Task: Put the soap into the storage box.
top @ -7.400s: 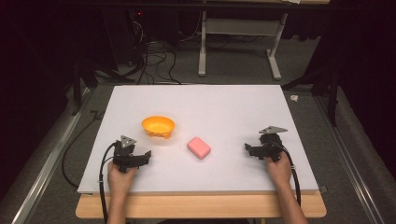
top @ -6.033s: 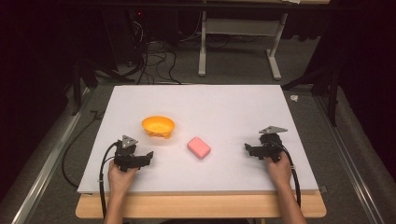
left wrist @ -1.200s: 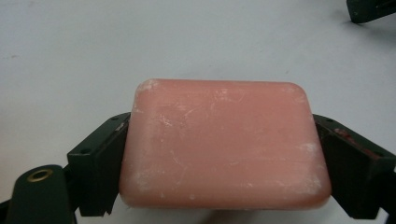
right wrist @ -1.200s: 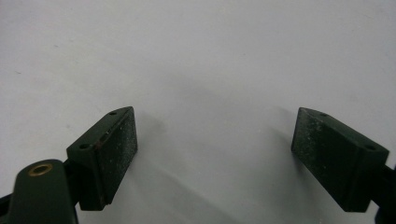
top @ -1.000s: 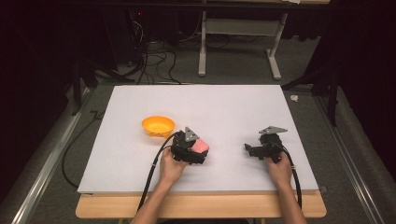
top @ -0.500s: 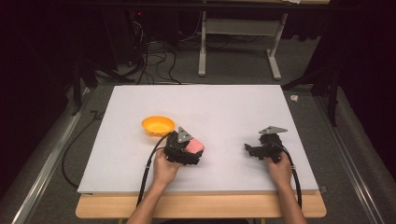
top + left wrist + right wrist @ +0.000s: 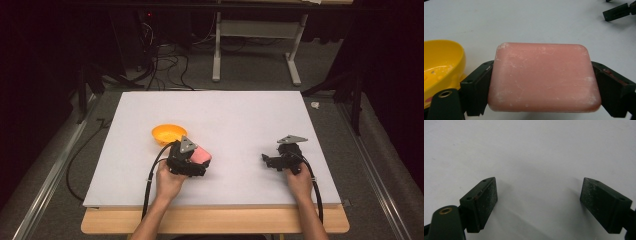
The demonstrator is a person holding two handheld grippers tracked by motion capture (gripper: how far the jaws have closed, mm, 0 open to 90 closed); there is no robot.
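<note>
Since the earlier frame, the pink soap bar (image 7: 544, 77) has been carried left toward the yellow dish (image 7: 169, 133). It is clamped in the left tool (image 7: 198, 162). The right tool (image 7: 539, 202) is held apart over the worktop (image 7: 240, 115).

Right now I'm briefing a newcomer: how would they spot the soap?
Start at the white table, then find the yellow bowl near its front left. Just right of it, the left tongs clamp a pink, rounded, chalky-scuffed bar of soap, the only pink thing there.

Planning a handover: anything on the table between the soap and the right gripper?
No: bare white table between pink soap and right gripper, seen in the high view.
</note>
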